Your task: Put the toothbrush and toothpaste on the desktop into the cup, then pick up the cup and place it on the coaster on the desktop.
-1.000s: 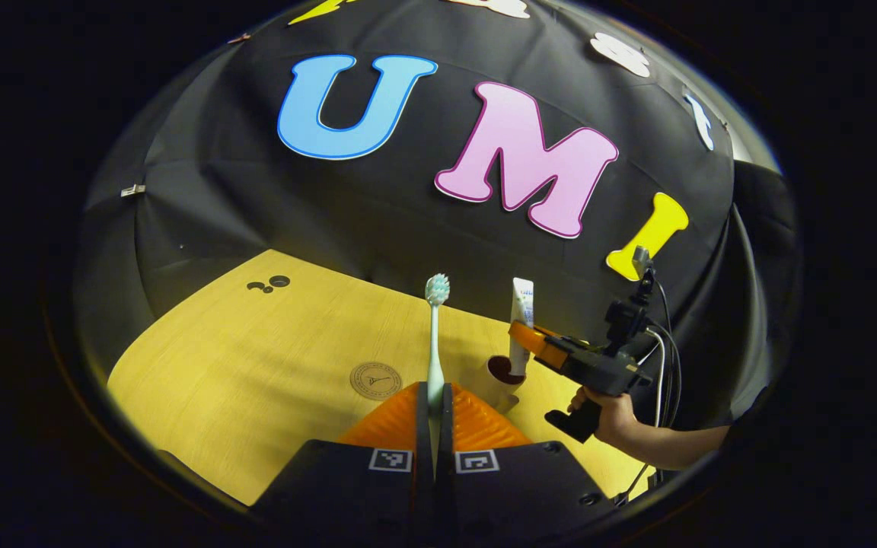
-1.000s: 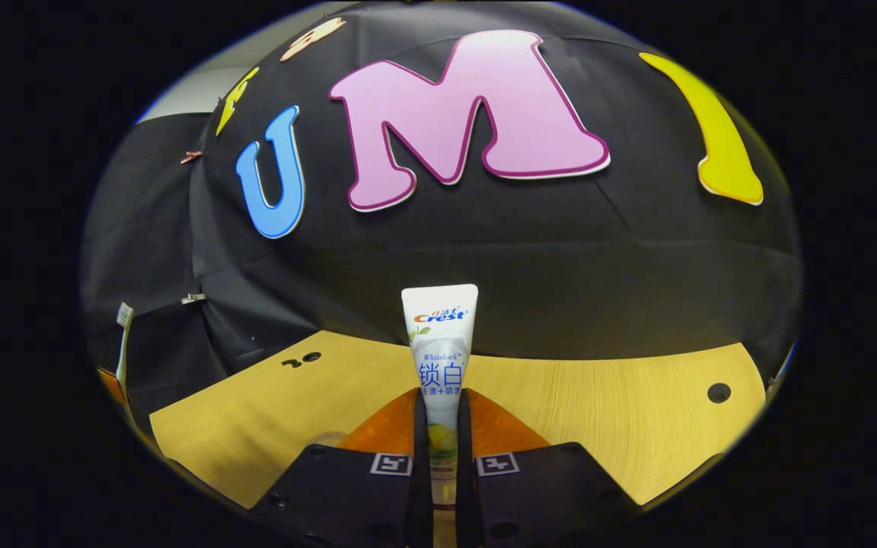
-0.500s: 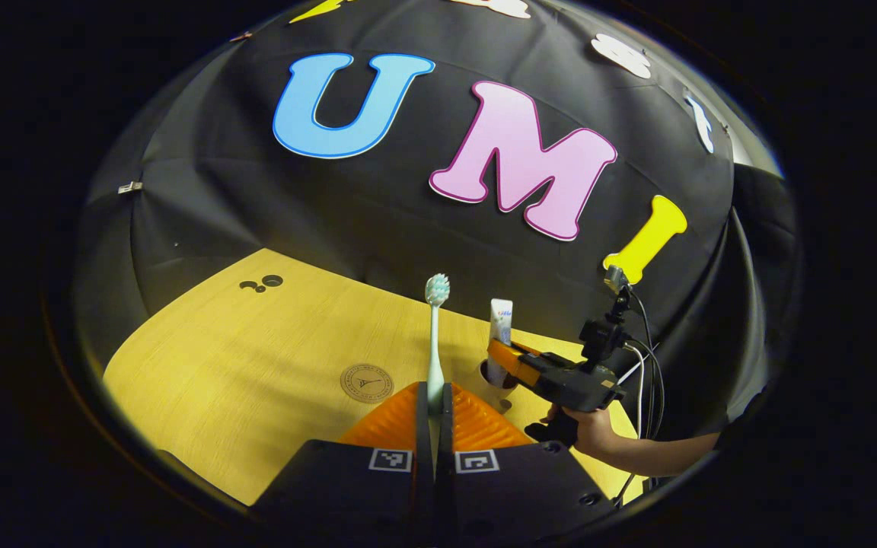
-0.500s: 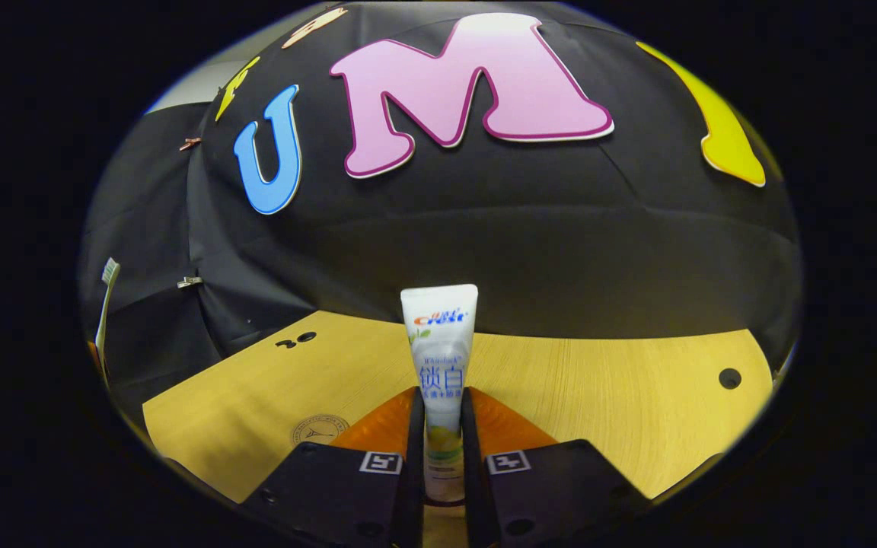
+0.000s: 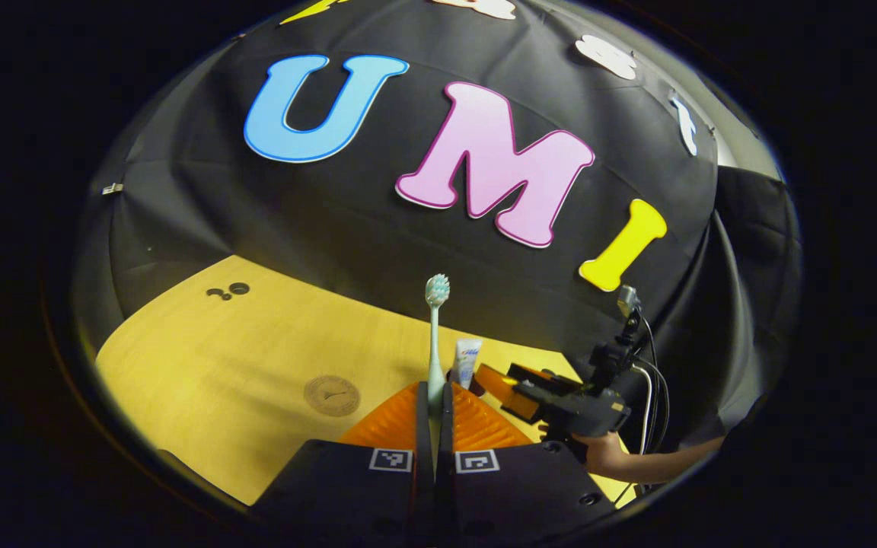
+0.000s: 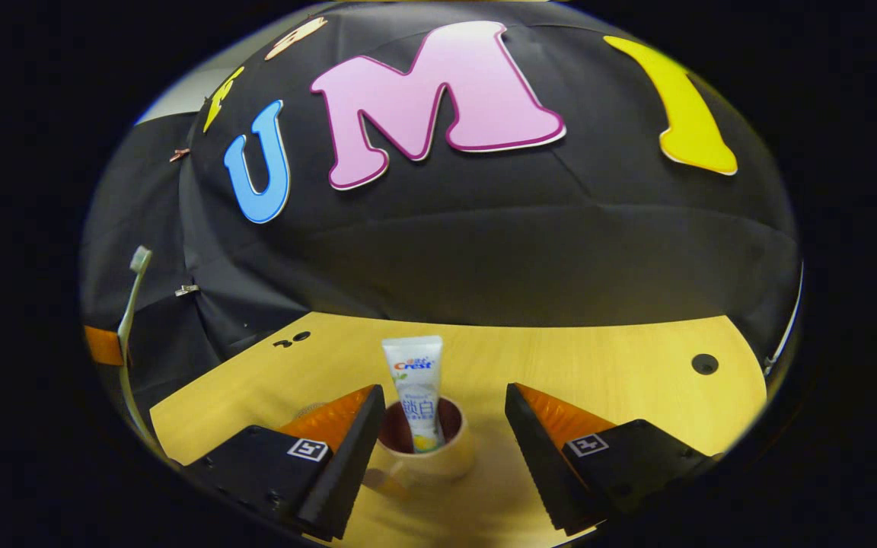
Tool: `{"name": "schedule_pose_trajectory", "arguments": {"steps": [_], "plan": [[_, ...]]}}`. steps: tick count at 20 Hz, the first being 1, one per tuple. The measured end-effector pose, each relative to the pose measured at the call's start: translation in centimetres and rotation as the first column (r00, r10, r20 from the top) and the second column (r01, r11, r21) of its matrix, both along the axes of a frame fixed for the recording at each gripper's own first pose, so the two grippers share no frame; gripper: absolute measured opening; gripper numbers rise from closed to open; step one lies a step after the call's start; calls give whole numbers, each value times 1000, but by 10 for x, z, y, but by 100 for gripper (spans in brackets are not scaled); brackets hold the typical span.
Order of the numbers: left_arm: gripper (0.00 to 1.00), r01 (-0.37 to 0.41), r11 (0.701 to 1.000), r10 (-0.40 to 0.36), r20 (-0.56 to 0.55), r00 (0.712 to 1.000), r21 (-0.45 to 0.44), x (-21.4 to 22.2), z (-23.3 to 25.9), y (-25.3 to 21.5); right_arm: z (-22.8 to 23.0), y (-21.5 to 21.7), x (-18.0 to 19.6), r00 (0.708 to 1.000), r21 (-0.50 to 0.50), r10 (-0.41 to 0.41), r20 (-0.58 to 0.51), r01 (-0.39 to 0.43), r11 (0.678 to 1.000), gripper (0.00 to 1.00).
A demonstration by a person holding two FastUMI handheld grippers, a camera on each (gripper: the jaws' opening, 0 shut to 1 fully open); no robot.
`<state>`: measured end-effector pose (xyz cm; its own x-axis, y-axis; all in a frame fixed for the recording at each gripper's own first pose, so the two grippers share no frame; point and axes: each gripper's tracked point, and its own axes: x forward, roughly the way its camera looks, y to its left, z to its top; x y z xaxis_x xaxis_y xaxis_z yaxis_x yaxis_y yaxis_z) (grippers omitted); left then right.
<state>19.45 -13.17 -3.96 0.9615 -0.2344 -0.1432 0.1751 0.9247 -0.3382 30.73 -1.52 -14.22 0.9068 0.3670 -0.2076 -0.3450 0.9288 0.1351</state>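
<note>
My left gripper point(image 5: 435, 388) is shut on the stem of a pale green toothbrush point(image 5: 434, 335), which stands upright with its bristle head on top. In the right gripper view, a white toothpaste tube point(image 6: 416, 380) stands inside a beige cup point(image 6: 429, 455) with a dark red interior. My right gripper point(image 6: 444, 402) is open, one finger on each side of the cup and neither touching the tube. The left gripper view shows the same tube point(image 5: 467, 361) just right of the toothbrush, with the right gripper point(image 5: 488, 374) beside it. A round brown coaster point(image 5: 332, 395) lies on the wooden desktop point(image 5: 256, 342), left of my left gripper.
A hand point(image 5: 607, 455) holds the right gripper, cables trailing behind it. The desktop has small holes at its far left point(image 5: 229, 291) and far right point(image 6: 704, 364). At the left edge of the right gripper view, the toothbrush point(image 6: 131, 297) rises above an orange finger point(image 6: 102, 344).
My right gripper lowered the toothpaste into the cup, then opened and let go of it. My left gripper kept its hold on the toothbrush and drifted slightly right.
</note>
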Motion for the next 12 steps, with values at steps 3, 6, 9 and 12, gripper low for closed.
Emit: {"name": "schedule_pose_trajectory", "arguments": {"steps": [3,6,9,12], "plan": [[6,55,998,-55,61,997,0,31,14,-25,-6,-19,-18,999,-21,-25,-44,24,1000,97],[6,78,997,-80,142,987,19,64,27,-43,-10,-35,-30,997,-28,-51,-64,49,998,97],[6,113,993,-117,194,974,32,96,28,-63,-16,-46,-43,992,-14,-63,-110,62,998,98],[6,135,990,-139,228,964,34,126,22,-76,-21,-56,-53,987,-10,-72,-141,71,997,98]]}}
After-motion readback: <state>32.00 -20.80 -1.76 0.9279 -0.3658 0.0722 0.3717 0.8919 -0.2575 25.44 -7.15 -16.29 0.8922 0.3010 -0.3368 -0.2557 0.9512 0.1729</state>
